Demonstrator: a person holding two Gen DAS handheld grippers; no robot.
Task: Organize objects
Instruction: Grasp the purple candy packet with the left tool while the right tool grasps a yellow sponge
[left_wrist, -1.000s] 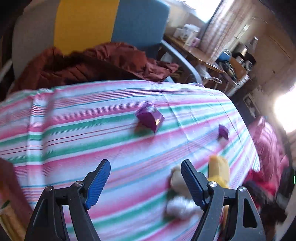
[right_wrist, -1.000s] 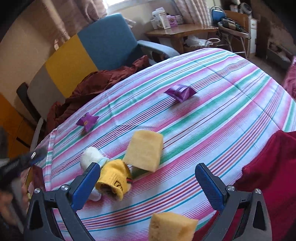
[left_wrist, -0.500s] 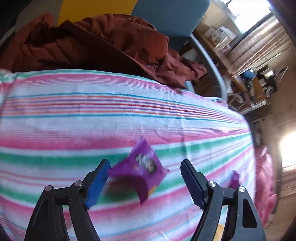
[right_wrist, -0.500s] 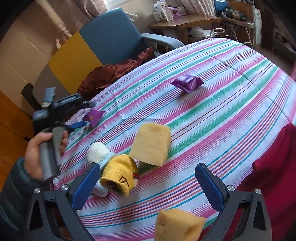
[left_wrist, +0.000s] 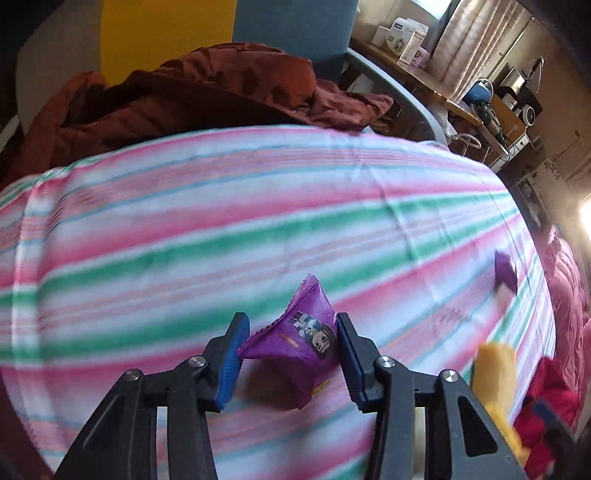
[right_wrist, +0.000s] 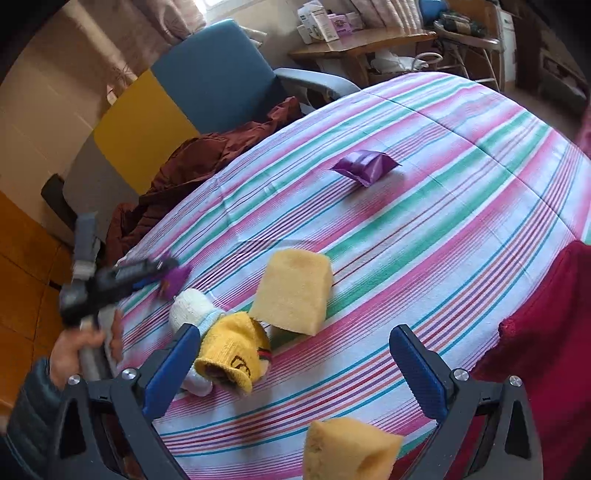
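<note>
My left gripper (left_wrist: 291, 354) is shut on a purple snack packet (left_wrist: 303, 343) at the near left of the striped tablecloth (left_wrist: 221, 229); it also shows in the right wrist view (right_wrist: 162, 275) with the packet (right_wrist: 175, 277) blurred. A second purple packet (right_wrist: 364, 166) lies further across the table, also in the left wrist view (left_wrist: 504, 267). My right gripper (right_wrist: 295, 354) is open and empty above a yellow sponge (right_wrist: 295, 290), a yellow-and-white sock bundle (right_wrist: 218, 341) and another sponge (right_wrist: 347, 452) at the near edge.
A blue-and-yellow armchair (right_wrist: 207, 85) with a brown cloth (left_wrist: 184, 96) stands behind the table. A red garment (right_wrist: 546, 332) lies at the right edge. A wooden side table (right_wrist: 354, 40) with boxes stands at the back.
My left gripper moved forward onto the purple packet and closed on it. My right gripper stayed open and barely moved.
</note>
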